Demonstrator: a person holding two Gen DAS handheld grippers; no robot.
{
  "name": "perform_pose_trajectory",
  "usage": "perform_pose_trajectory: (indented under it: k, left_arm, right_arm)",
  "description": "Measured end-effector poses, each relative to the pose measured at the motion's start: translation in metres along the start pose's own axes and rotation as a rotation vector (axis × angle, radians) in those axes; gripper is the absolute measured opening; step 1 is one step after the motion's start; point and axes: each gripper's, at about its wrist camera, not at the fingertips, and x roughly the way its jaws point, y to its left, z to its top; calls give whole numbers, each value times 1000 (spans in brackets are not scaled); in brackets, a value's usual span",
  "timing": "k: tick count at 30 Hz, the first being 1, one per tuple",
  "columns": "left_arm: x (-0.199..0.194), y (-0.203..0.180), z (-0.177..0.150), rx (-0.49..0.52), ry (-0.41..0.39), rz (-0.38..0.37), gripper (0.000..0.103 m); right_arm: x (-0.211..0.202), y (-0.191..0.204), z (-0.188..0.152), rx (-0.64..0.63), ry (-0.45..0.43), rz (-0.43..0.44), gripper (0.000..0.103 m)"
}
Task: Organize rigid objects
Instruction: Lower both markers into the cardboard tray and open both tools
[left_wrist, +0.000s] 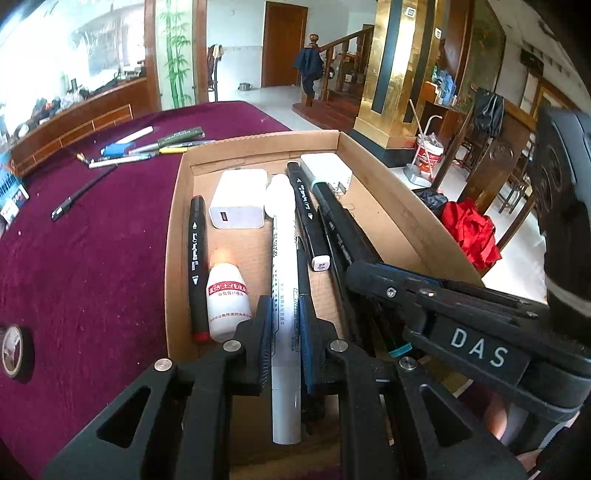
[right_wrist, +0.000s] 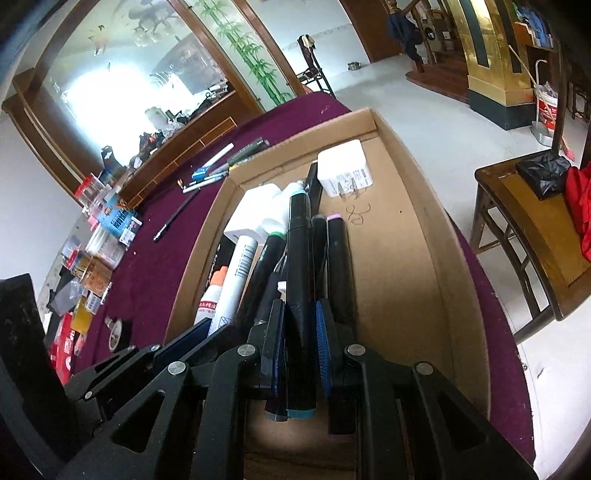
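Observation:
A shallow cardboard box (left_wrist: 399, 199) lies on the maroon tablecloth. My left gripper (left_wrist: 284, 302) is shut on a long white marker (left_wrist: 283, 258) held lengthwise over the box. Beside it inside lie a black marker with a red end (left_wrist: 197, 266), a small white bottle (left_wrist: 226, 299), a white charger (left_wrist: 240, 198) and more black markers (left_wrist: 306, 214). My right gripper (right_wrist: 301, 314) is shut on a black marker with teal ends (right_wrist: 300, 266), over the row of black markers (right_wrist: 338, 266). A second white charger (right_wrist: 345, 168) sits at the box's far end. The right gripper (left_wrist: 373, 275) crosses the left wrist view.
Several loose pens (left_wrist: 147, 146) and a thin black stick (left_wrist: 83, 192) lie on the cloth (left_wrist: 92, 277) beyond the box. A tape roll (left_wrist: 14, 350) sits near left. Small boxes and packets (right_wrist: 96, 236) crowd the table's left side. A wooden chair (right_wrist: 532, 236) with black and red items stands right.

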Motion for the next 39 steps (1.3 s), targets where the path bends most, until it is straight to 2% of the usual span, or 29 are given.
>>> perform_pose_trajectory:
  k: [12, 39]
  left_arm:
    - [4, -5, -4, 54, -26, 41, 12]
    - [0, -12, -9, 90, -61, 90, 12]
  right_arm:
    - [2, 7, -2, -32, -4, -42, 14]
    - [-2, 8, -2, -37, -27, -43, 14]
